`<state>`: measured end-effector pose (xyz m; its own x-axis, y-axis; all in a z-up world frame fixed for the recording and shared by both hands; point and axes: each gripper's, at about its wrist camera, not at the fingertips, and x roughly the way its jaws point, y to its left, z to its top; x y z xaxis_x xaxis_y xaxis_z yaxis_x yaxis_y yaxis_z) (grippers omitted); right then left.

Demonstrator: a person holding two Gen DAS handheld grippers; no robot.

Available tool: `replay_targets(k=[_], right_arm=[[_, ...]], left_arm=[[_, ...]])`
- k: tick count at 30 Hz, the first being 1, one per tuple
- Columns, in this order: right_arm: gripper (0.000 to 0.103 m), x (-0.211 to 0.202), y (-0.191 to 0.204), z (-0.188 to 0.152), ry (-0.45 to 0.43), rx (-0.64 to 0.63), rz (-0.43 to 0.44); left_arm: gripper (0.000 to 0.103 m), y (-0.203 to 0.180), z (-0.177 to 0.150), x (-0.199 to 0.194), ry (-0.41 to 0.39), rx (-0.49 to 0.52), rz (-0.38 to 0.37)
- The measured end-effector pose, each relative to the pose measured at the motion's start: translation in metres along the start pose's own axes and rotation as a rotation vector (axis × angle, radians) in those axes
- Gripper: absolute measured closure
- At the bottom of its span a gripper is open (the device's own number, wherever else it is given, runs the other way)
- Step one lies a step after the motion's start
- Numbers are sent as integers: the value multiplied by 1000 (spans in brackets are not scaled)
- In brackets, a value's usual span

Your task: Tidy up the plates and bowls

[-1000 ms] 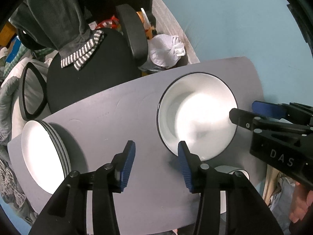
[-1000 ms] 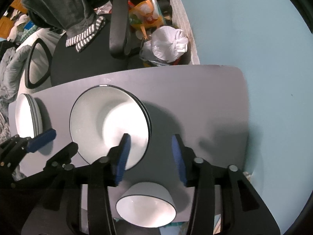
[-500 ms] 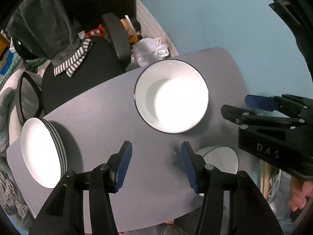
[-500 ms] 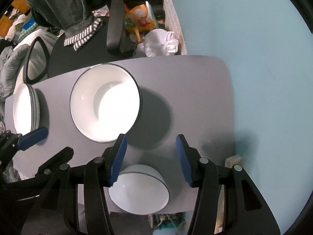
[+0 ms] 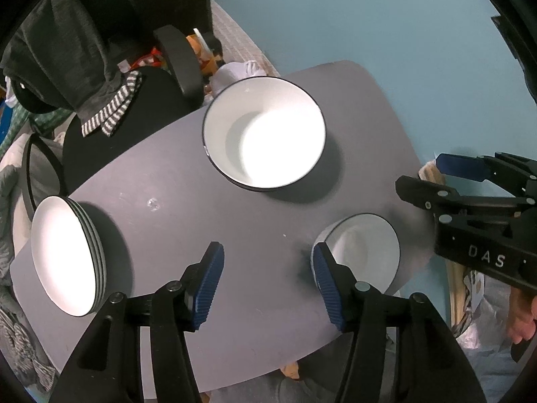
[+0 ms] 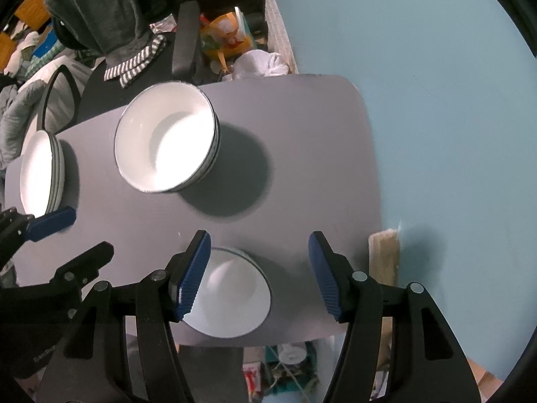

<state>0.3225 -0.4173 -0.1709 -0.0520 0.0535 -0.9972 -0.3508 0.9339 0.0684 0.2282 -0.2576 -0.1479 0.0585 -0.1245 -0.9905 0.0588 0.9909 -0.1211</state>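
On the grey table (image 5: 167, 201) stands a stack of large white bowls with dark rims (image 5: 265, 141) (image 6: 164, 144). A stack of white plates (image 5: 63, 255) (image 6: 40, 171) sits at its left end. A small white bowl (image 5: 365, 248) (image 6: 231, 295) rests near the front edge. My left gripper (image 5: 266, 252) (image 6: 80, 235) hangs over bare table, its jaws opening, with nothing between them. My right gripper (image 6: 259, 238) (image 5: 426, 174) hangs above the small bowl, its jaws also opening, and its pads touch nothing.
Behind the table stands a black office chair (image 5: 110, 134) with a dark garment with a striped cuff (image 5: 110, 114) draped over it. A white plastic bag (image 6: 261, 63) and clutter lie on the floor by the blue wall (image 6: 436, 100). A pale wooden piece (image 6: 382, 255) leans at the table's right edge.
Both grippers have pulled back and up from the large bowls, which stay on the table. Both pairs of jaws have widened. The small bowl has come fully into view.
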Motion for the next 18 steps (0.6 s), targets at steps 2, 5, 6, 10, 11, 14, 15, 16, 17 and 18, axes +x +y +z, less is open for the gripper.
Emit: replay_targets(k=[2, 5, 6, 10, 11, 14, 15, 16, 17, 18], right_arm=[[43, -2, -1, -6, -3, 1, -4], [43, -4, -2, -13, -7, 8, -2], [43, -5, -2, -16, -7, 13, 0], [43, -5, -6, -25, -9, 35, 7], [43, -5, -7, -27, -8, 40, 8], [42, -4, -9, -33, -3, 55, 11], [42, -3, -10, -36, 0, 60, 10], [42, -1, -11, -38, 3, 64, 11], [42, 0, -11, -40, 6, 68, 14], [42, 3, -12, -43, 10, 72, 17]], left_arm=[[46, -3, -3, 1, 2, 4, -6], [46, -8, -7, 1, 3, 18, -11], [46, -9, -9, 2, 5, 21, -13], [46, -16, -16, 5, 9, 33, -29], [46, -17, -17, 6, 13, 35, -33], [46, -21, -21, 10, 24, 43, -47], [46, -22, -22, 11, 27, 46, -50], [46, -22, -23, 13, 29, 49, -52], [46, -23, -24, 15, 34, 52, -55], [45, -24, -24, 16, 37, 53, -57]])
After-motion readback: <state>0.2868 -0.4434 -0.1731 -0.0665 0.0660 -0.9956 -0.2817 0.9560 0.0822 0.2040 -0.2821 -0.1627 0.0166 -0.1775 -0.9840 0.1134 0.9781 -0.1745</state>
